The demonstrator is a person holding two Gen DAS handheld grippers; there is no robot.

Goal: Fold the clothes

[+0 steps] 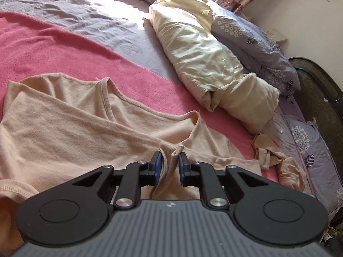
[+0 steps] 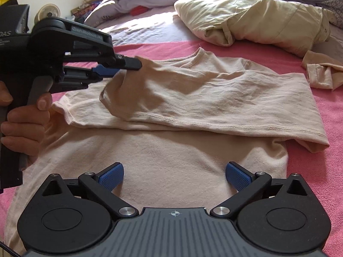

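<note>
A peach T-shirt (image 1: pixel 75 128) (image 2: pixel 193 98) lies on a pink blanket (image 1: pixel 42 49) (image 2: pixel 332 117), with its upper part folded across the body. My left gripper (image 1: pixel 170 156) (image 2: pixel 126 66) is shut on a bunched fold of the shirt near the neckline and holds that fold raised off the blanket. A hand (image 2: pixel 23 126) grips its handle at the left of the right wrist view. My right gripper (image 2: pixel 174 171) stands wide open just above the flat lower body of the shirt, with nothing between its pads (image 2: pixel 112 176).
A crumpled cream duvet (image 1: pixel 203 53) (image 2: pixel 257 17) lies beyond the shirt, with grey patterned bedding (image 1: pixel 257 42) behind it. A small beige garment (image 1: pixel 278 156) (image 2: pixel 319 72) lies bunched at the blanket's edge. A dark headboard (image 1: pixel 317 90) borders the bed.
</note>
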